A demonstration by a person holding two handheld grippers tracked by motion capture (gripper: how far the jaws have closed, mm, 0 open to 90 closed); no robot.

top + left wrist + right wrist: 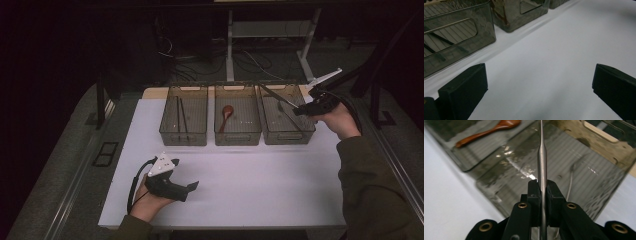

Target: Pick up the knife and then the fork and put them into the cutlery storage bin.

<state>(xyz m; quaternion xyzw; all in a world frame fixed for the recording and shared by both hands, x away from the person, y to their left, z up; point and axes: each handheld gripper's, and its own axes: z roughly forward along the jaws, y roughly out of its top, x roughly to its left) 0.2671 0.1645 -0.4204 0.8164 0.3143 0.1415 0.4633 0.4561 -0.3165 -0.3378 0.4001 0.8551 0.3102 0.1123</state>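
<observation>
The slim, silver metal utensil handle (542, 162) is pinched by its end between the pressed-together pads of the right gripper (542, 188), slanting over the right-hand smoky translucent plastic bin (287, 135), probably so that it can be dropped in with the metal piece already lying there. The brown wooden spoon (226, 116) lies alone in the middle bin (237, 136) and dark chopsticks (181, 116) in the left bin (183, 136), which suggests sorting by kind. The left gripper (192, 186) rests spread wide and empty on the white table cover (260, 185), out of the way.

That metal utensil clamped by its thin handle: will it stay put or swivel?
Likely stiff: the metal utensil runs straight out of the right hand-held gripper without sagging. Its polished, narrow handle looks slippery, so it may pivot between the pads. Probably light, as it is slim.
</observation>
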